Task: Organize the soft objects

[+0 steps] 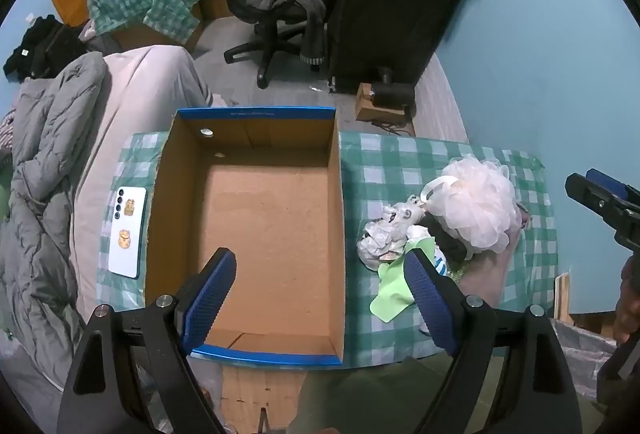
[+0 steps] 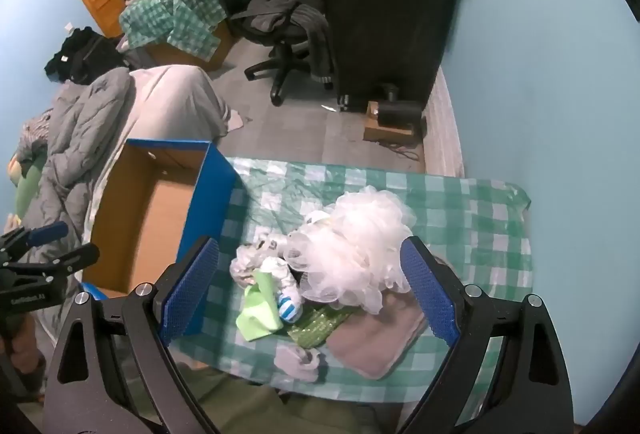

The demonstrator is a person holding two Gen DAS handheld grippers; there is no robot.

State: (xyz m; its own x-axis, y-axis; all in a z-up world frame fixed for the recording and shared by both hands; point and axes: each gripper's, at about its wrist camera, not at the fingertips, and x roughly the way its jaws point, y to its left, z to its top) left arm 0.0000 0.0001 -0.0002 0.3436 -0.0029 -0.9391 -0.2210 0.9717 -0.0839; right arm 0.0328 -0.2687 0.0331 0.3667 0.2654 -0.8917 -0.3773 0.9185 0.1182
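Two grippers, left gripper [image 1: 320,298] and right gripper [image 2: 310,286], jaws wide apart, empty; no legible writing.

left gripper [image 1: 320,294] – black frame, silver screws | right gripper [image 2: 310,288] – black frame, blue textured pads

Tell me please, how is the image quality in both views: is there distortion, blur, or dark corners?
Left wrist view: strong fisheye bending, black corners, yet the cardboard box and phone look sharp. Right wrist view: same bending and dark corners, but slightly soft; the white bath pouf and the dark cabinet are smeared, as from motion. Lighting is dim and bluish in both.
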